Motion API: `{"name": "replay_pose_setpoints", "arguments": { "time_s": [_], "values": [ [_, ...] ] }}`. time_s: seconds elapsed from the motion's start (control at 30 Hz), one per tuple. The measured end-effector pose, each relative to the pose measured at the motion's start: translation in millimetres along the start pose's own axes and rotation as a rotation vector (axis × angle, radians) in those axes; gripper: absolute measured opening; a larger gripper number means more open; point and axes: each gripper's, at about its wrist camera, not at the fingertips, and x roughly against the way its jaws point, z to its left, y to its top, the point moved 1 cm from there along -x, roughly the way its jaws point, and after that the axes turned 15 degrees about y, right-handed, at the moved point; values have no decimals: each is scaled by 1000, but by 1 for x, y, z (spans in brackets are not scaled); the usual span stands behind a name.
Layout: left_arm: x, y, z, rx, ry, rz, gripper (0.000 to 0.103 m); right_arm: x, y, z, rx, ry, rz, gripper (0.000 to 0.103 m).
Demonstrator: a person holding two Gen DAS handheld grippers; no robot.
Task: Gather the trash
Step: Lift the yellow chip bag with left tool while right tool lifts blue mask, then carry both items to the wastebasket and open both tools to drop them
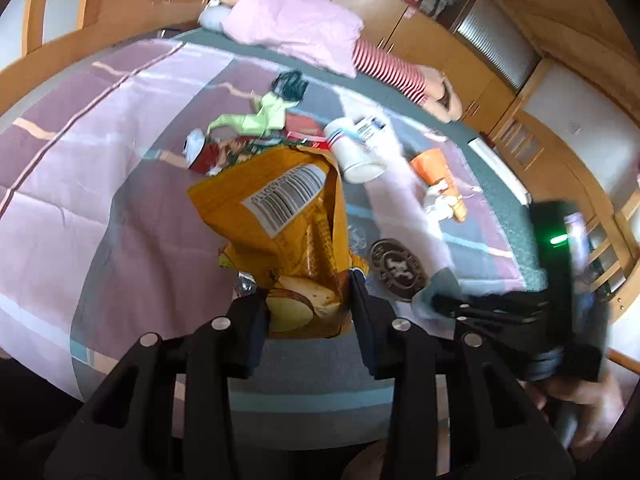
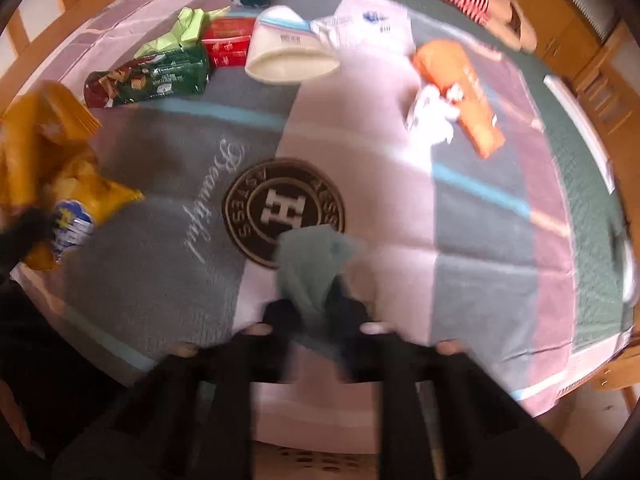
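My left gripper is shut on a yellow chip bag, which stands crumpled above the blanket with its barcode facing me. The same chip bag appears at the left edge of the right wrist view. My right gripper points steeply down and is shut on a pale green scrap just above the blanket's round brown logo. In the left wrist view the right gripper sits low on the right with the pale green scrap at its tip.
More litter lies on the striped blanket: a white cup, an orange wrapper, crumpled white paper, a green cracker pack, a red box and a light green wrapper. A pink pillow lies at the far end.
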Motion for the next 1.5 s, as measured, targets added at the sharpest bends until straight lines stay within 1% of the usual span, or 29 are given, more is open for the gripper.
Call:
{"name": "replay_pose_setpoints", "arguments": {
  "time_s": [0.07, 0.13, 0.2, 0.23, 0.3, 0.4, 0.47, 0.53, 0.57, 0.6, 0.67, 0.7, 0.73, 0.77, 0.8, 0.87, 0.9, 0.97, 1.0, 1.03, 1.1, 1.17, 1.2, 1.23, 1.33, 1.37, 1.4, 1.43, 1.5],
  "values": [
    [8, -2, -1, -3, -27, -21, 39, 12, -4, -7, -45, 30, -49, 8],
    [16, -6, -3, -8, -54, -36, 39, 43, -10, -13, -90, 91, -153, 8],
    [23, -10, -7, -19, -81, -45, 39, 78, -18, -15, -104, 162, -253, 8],
    [26, -12, -8, -25, -88, -48, 39, 101, -25, -16, -99, 197, -307, 8],
    [32, -17, -13, -46, -103, -59, 39, 140, -43, -13, -65, 256, -385, 8],
    [42, -26, -18, -64, -139, -68, 38, 188, -75, -9, 1, 293, -455, 8],
    [49, -32, -21, -67, -165, -68, 39, 208, -100, -5, 29, 283, -475, 8],
    [55, -40, -24, -79, -183, -67, 38, 217, -127, -8, 28, 287, -465, 8],
    [58, -44, -26, -92, -187, -66, 39, 215, -139, -11, 13, 295, -445, 8],
    [61, -48, -29, -106, -189, -64, 39, 209, -153, -15, -13, 306, -406, 9],
    [64, -55, -33, -131, -192, -61, 39, 190, -173, -21, -60, 325, -315, 13],
    [66, -58, -35, -141, -193, -59, 39, 179, -185, -25, -92, 317, -268, 24],
    [67, -60, -36, -147, -194, -57, 39, 175, -195, -26, -123, 303, -244, 37],
    [70, -63, -37, -146, -206, -50, 39, 172, -202, -31, -158, 299, -236, 42],
    [72, -65, -37, -140, -216, -44, 39, 174, -207, -36, -197, 322, -255, 47],
    [76, -68, -37, -131, -246, -28, 39, 184, -212, -44, -243, 357, -319, 52],
    [81, -71, -40, -140, -257, -24, 39, 196, -211, -49, -257, 352, -367, 55],
    [90, -76, -51, -185, -285, -24, 39, 217, -208, -55, -262, 322, -461, 60],
    [96, -79, -60, -222, -314, -25, 39, 230, -204, -58, -266, 302, -521, 64],
    [105, -84, -73, -276, -352, -26, 39, 242, -204, -59, -272, 288, -577, 67],
    [117, -96, -93, -377, -411, -25, 40, 258, -205, -62, -282, 279, -664, 69],
    [130, -120, -124, -538, -476, -9, 41, 271, -207, -62, -288, 278, -730, 70],
    [134, -130, -133, -595, -491, -6, 42, 273, -207, -67, -289, 279, -744, 71],
    [139, -146, -147, -683, -511, 2, 43, 277, -209, -69, -289, 278, -751, 72],
    [144, -181, -170, -837, -532, 21, 59, 272, -206, -68, -289, 265, -740, 72],
    [145, -194, -176, -895, -525, 18, 66, 270, -206, -69, -292, 266, -733, 72],
    [146, -199, -178, -919, -517, 13, 70, 266, -206, -69, -297, 272, -725, 72],
    [146, -204, -180, -946, -503, 3, 71, 264, -207, -69, -302, 279, -720, 72],
    [145, -204, -177, -946, -476, -22, 86, 260, -208, -68, -310, 293, -708, 72]
  ]
}}
